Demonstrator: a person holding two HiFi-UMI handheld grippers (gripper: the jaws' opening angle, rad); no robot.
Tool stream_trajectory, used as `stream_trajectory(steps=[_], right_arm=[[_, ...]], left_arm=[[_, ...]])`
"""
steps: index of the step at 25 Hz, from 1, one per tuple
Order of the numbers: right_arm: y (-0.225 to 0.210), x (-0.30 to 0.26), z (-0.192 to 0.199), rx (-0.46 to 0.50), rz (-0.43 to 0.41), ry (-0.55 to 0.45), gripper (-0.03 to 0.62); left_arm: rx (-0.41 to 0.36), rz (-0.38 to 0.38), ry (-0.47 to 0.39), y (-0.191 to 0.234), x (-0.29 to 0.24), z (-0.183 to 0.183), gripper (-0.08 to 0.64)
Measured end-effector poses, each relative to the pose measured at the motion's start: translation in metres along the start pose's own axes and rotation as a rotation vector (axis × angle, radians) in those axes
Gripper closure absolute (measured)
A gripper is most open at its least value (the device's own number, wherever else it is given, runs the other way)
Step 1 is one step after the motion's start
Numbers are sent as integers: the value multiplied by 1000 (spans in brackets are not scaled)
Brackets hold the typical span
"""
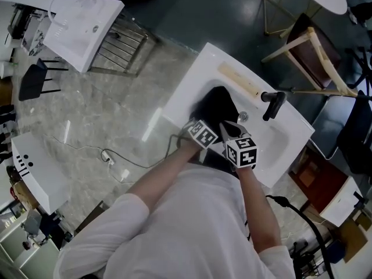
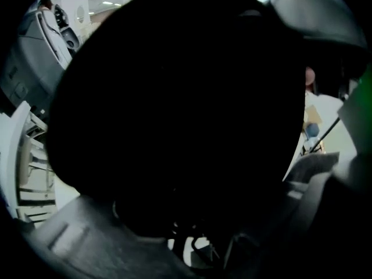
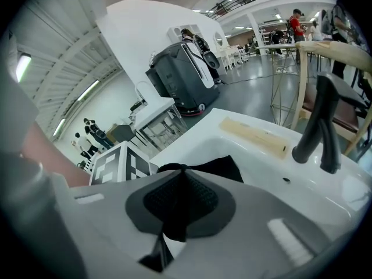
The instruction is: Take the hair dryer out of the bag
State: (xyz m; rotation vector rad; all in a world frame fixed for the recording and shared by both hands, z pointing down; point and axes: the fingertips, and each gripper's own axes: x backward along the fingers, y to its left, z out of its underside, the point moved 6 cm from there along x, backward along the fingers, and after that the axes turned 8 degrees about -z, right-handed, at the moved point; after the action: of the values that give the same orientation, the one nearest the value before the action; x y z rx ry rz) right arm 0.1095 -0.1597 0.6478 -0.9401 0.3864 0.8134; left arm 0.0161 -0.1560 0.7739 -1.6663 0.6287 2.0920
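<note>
**Bag in washbasin: right gripper clamped on it, left gripper open over it**

The black bag (image 1: pixel 216 104) lies in the bowl of a white washbasin (image 1: pixel 192 77), towards the basin's near-left side. The hair dryer cannot be made out in any view; only the bag's dark fabric shows.

The right gripper (image 3: pixel 181 199) has its jaws together, pinching a fold of the bag's black fabric between the pads. It sits at the bag's near edge, angled down.

The left gripper (image 1: pixel 204 125) points steeply down at the bag, just beside the right gripper. Its jaws stand wide apart. Black fabric fills almost all of its own view, ahead of and between the jaws. Whether the pads touch the fabric cannot be told.

A black tap (image 1: pixel 274 104) stands on the washbasin's far-right rim. A pale wooden strip (image 1: pixel 239 80) lies along the far edge. Both are clear of the bag.
</note>
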Motion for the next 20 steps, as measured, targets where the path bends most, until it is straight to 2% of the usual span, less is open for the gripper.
stream_trajectory(steps=[4,7,13,20], right_arm=[[-13,0,8,-45,11,-5,572],[-20,1,12,-60,15,1,572],[-25,-1,10,-45,16,-7,572],[-25,1,7,34,53,4,571]], left_arm=[[-37,-4,5,3,-4,-3,296],[-36,7,-2,3,-3,-2,308],[45,69,-51,6,13,4,327],[95,71,-97,10,44,8,331]])
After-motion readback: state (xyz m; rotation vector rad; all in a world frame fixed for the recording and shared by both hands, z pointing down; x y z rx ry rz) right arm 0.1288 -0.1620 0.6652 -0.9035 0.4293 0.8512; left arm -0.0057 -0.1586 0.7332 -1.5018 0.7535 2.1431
